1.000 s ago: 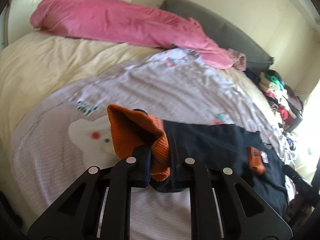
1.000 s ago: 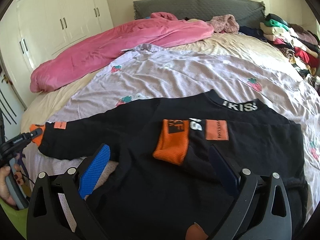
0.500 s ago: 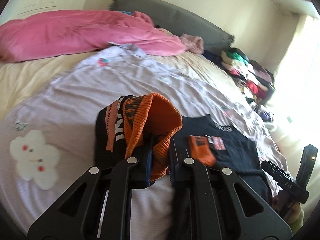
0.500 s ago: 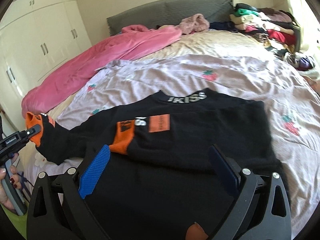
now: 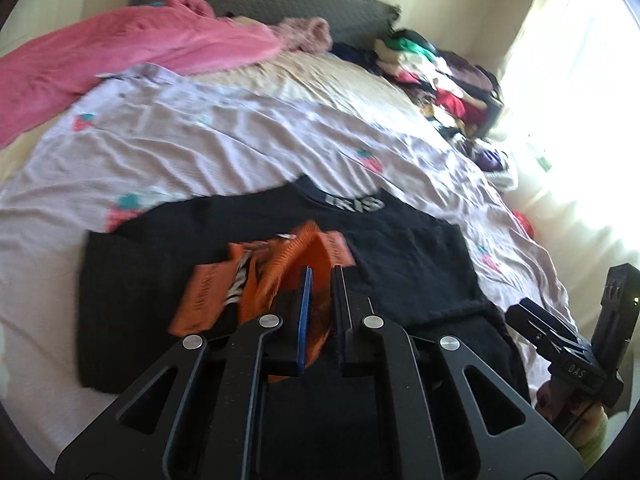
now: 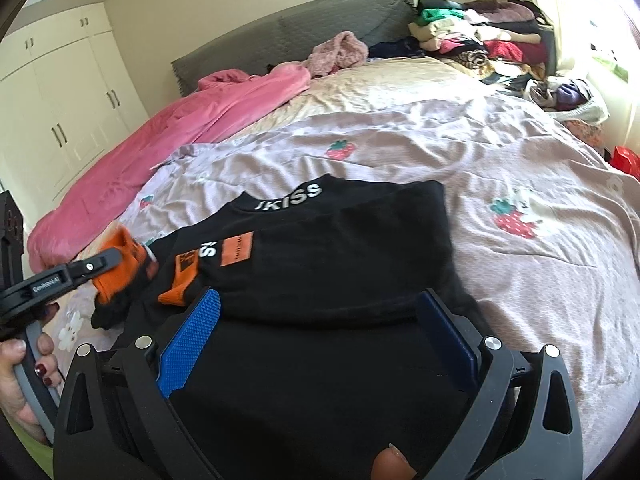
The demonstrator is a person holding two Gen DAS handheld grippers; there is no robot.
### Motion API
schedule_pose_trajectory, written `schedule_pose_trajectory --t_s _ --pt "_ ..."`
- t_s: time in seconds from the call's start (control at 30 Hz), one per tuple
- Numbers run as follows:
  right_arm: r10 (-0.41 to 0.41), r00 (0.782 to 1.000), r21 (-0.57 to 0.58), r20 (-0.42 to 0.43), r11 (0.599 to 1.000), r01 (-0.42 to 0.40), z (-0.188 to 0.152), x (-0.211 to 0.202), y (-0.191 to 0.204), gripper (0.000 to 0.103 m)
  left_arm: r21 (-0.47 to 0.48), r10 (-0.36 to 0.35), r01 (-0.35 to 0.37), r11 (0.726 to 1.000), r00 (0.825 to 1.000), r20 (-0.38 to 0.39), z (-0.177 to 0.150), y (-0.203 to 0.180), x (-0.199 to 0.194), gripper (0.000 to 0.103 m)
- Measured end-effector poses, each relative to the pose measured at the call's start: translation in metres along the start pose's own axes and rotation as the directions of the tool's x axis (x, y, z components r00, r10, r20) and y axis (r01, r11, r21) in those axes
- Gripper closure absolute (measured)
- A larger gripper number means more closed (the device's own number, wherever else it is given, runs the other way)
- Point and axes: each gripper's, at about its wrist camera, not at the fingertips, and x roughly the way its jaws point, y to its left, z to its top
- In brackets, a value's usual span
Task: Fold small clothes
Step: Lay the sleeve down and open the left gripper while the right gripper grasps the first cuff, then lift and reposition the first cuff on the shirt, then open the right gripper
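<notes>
A black sweater (image 5: 404,248) (image 6: 344,248) with an "IKISS" collar lies flat on the lilac strawberry sheet (image 5: 200,140). One sleeve is folded across the chest, and its orange cuff (image 6: 178,286) rests near the middle. My left gripper (image 5: 322,300) (image 6: 90,266) is shut on the other sleeve's orange cuff (image 5: 296,264) (image 6: 120,260), its jaws still tightening, and holds it just over the sweater's left side. My right gripper (image 6: 318,324) (image 5: 568,348) hovers open above the sweater's lower part with nothing between its blue pads (image 6: 188,344).
A pink duvet (image 5: 120,52) (image 6: 180,128) lies along the far left of the bed. Stacked clothes (image 5: 440,76) (image 6: 480,36) pile up at the far right by the grey headboard (image 6: 300,36). White wardrobe doors (image 6: 60,100) stand at the left. A hand (image 6: 20,380) grips the left handle.
My left gripper has carried the orange-cuffed sleeve to the right, from the open sheet to the sweater's body. My right gripper has swung and rolled, staying open.
</notes>
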Motion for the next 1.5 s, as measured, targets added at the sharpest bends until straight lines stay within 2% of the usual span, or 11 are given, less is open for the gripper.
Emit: schedule_pose_trajectory --t_s 0.07,0.1,0.23,0.37,0.47,0.57,0.73,0.97,1.17,1.33,1.5 --pt "-0.003 1.000 0.011 -0.001 1.000 0.003 -0.002 -0.001 -0.006 0.005 -0.009 -0.047 0.047 0.999 0.999 -0.013 -0.001 -0.006 0.008 0.095" --pt "-0.004 1.000 0.012 -0.002 1.000 0.004 -0.003 0.000 -0.007 0.005 -0.010 -0.056 0.055 0.998 0.998 -0.018 -0.002 -0.009 0.010 0.085" --pt "0.005 1.000 0.010 -0.024 1.000 -0.004 -0.008 0.006 -0.005 0.005 -0.030 -0.033 0.033 0.999 0.999 -0.005 -0.004 -0.001 0.012 0.070" --pt "0.045 0.997 -0.011 -0.068 0.999 -0.046 -0.014 0.021 0.014 0.005 -0.021 0.106 -0.105 0.994 0.994 0.038 0.001 0.017 0.005 0.049" --pt "0.107 0.988 -0.029 -0.115 0.993 -0.111 -0.018 0.035 0.039 0.005 -0.039 0.194 -0.192 0.981 0.980 0.049 0.003 0.038 0.003 0.044" --pt "0.159 0.972 -0.051 -0.175 0.984 -0.170 -0.023 0.051 0.068 0.005 -0.054 0.283 -0.280 0.958 0.957 0.064 0.004 0.058 -0.002 0.026" --pt "0.270 0.922 -0.041 -0.278 0.955 -0.292 -0.033 0.081 0.114 0.006 -0.098 0.345 -0.337 0.936 0.935 0.077 0.006 0.085 -0.010 0.026" --pt "0.282 0.903 -0.008 -0.325 0.953 -0.301 -0.037 0.113 0.139 0.008 -0.148 0.341 -0.326 0.934 0.936 0.087 0.002 0.102 -0.020 0.025" --pt "0.272 0.910 -0.002 -0.312 0.958 -0.288 -0.033 0.129 0.142 0.034 -0.169 0.321 -0.302 0.938 0.942 0.098 0.002 0.107 -0.022 0.025" --pt "0.298 0.905 -0.001 -0.305 0.950 -0.313 -0.033 0.133 0.145 0.083 -0.181 0.317 -0.294 0.938 0.942 0.109 0.002 0.109 -0.025 0.025" --pt "0.299 0.922 -0.108 -0.247 0.937 -0.332 -0.023 0.108 0.162 0.091 -0.208 0.313 -0.283 0.936 0.941 0.128 0.003 0.116 -0.032 0.025"
